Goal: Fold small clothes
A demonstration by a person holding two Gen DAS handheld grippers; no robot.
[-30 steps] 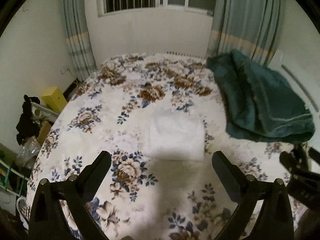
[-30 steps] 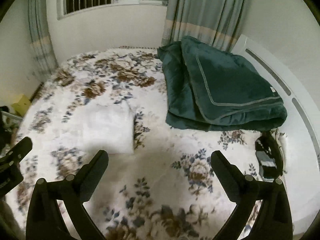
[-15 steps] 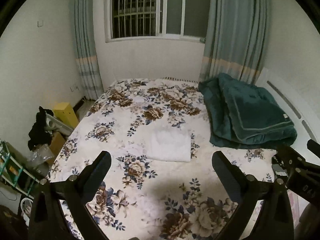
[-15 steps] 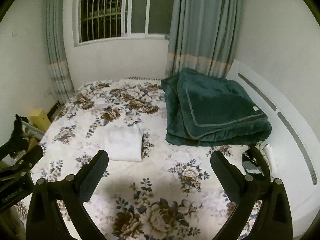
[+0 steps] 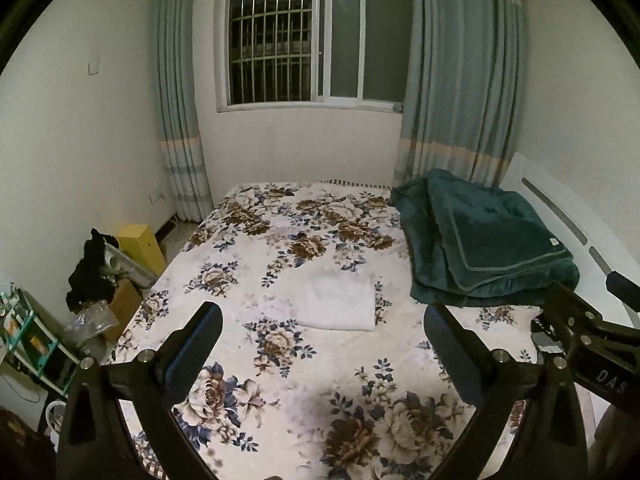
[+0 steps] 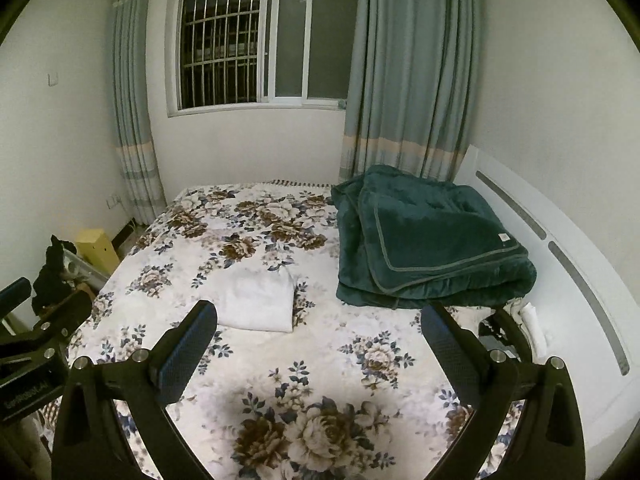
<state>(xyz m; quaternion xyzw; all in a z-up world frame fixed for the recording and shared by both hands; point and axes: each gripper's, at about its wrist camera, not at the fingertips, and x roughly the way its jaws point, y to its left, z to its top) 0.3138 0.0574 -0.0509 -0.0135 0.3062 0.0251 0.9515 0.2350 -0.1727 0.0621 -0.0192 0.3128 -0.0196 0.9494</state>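
Note:
A small white garment (image 5: 338, 306), folded into a neat rectangle, lies flat in the middle of the floral bed (image 5: 280, 364); it also shows as the white garment (image 6: 258, 302) in the right wrist view. My left gripper (image 5: 322, 316) hangs open, well back from the garment and above the bed's near end, holding nothing. My right gripper (image 6: 318, 314) is likewise open and empty, off to the garment's right and pulled back. Each gripper's body shows at the edge of the other's view.
A folded dark green blanket (image 5: 484, 248) lies on the bed's right side by the white headboard (image 6: 560, 256). Clutter, a yellow box (image 5: 140, 246) and a small shelf (image 5: 28, 336) stand on the floor to the left. A barred window (image 5: 316, 36) with curtains is behind.
Both grippers have pulled back and risen away from the folded white garment, so the window and whole bed now show. The garment has stayed where it lay.

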